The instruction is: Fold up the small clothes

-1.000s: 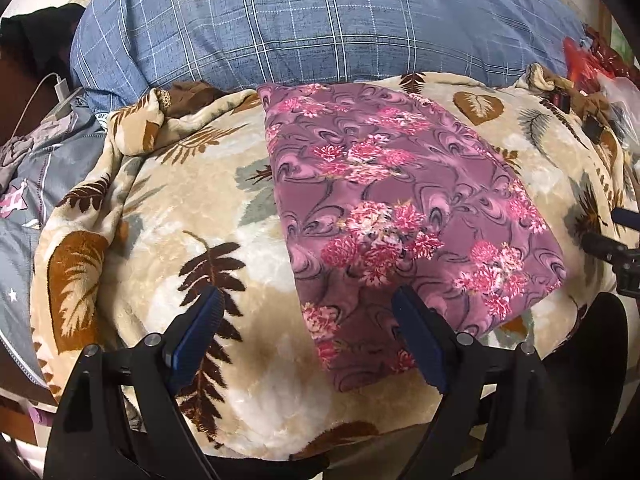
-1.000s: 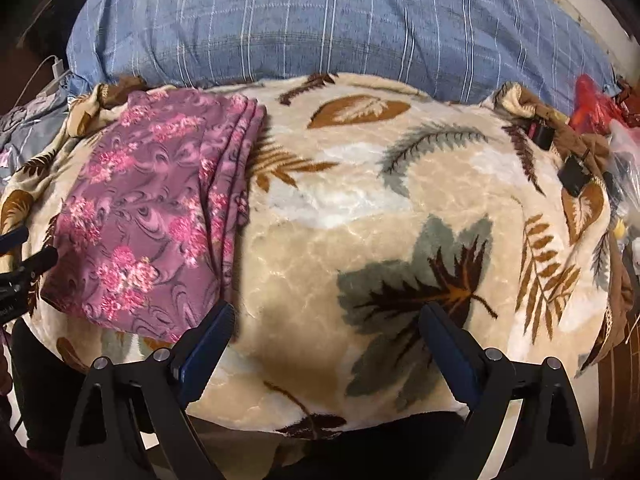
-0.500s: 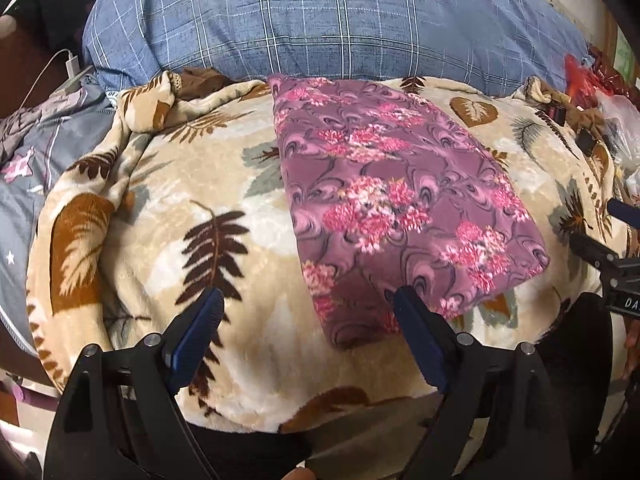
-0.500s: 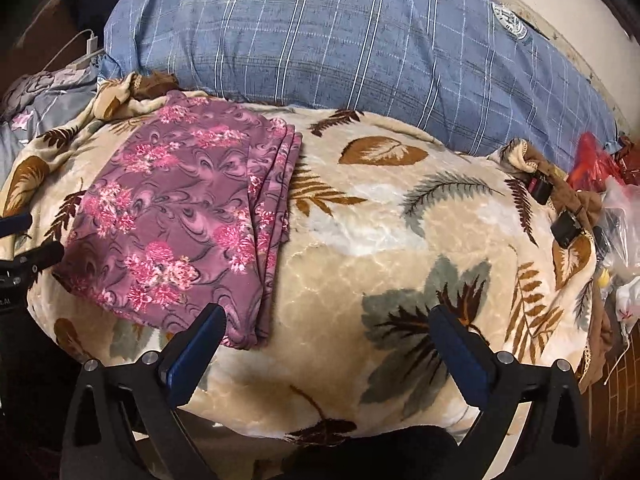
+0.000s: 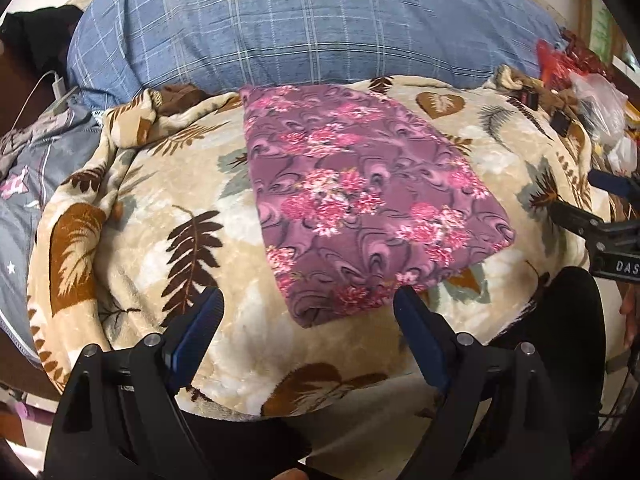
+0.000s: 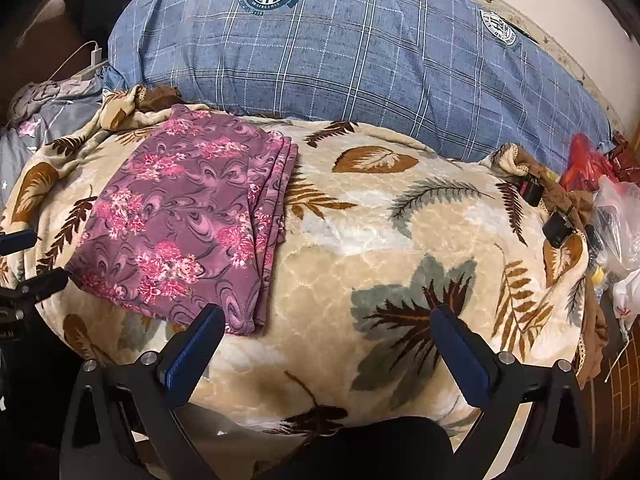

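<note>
A purple floral garment lies folded into a flat rectangle on a beige leaf-print blanket. It also shows in the right wrist view, with stacked fold edges on its right side. My left gripper is open and empty, held back above the garment's near edge. My right gripper is open and empty, above the blanket to the right of the garment. Each gripper's tips show at the edge of the other's view.
A large blue plaid pillow lies behind the blanket. Grey bedding and a white charger cable lie at the left. Red and clear plastic bags sit at the right, with small black clips on the blanket's edge.
Both grippers have pulled back and risen away from the folded garment, so more of the blanket and pillow shows. The garment has stayed flat in place. Both stay open.
</note>
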`<state>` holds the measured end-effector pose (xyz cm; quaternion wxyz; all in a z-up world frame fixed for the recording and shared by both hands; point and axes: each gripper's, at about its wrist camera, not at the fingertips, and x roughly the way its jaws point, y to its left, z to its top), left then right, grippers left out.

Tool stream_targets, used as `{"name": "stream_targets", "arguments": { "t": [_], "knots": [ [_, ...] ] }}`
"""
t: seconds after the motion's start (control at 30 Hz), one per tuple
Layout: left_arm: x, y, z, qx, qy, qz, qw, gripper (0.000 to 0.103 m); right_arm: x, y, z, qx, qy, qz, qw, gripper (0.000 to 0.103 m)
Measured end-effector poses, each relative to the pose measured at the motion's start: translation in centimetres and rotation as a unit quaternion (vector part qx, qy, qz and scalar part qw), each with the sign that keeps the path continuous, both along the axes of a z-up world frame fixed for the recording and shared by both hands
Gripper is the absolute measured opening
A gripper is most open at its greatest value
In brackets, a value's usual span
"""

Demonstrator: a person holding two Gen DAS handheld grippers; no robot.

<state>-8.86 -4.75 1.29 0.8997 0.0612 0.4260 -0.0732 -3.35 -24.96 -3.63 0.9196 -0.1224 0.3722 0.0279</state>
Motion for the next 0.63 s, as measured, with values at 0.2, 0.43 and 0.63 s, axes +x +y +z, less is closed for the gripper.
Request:
{"name": "stream_targets", "arguments": {
  "t": [0.2,0.43,0.63],
  "knots": [
    [-0.4,-0.8,0.2,0.004,-0.002,-0.011,0.9999,0.088,0.0,-0.3,-0.1,0.006,0.003,-0.004,1.000,0.103],
    [-0.5,-1.6,0.3,0.012,-0.010,-0.016,0.9998,0.088,0.2,-0.7,-0.5,0.019,0.017,-0.010,1.000,0.103],
    [-0.3,-2.2,0.1,0.021,-0.003,-0.019,0.9996,0.088,0.3,-1.3,-0.7,0.026,0.021,-0.017,0.999,0.103]
  ]
}}
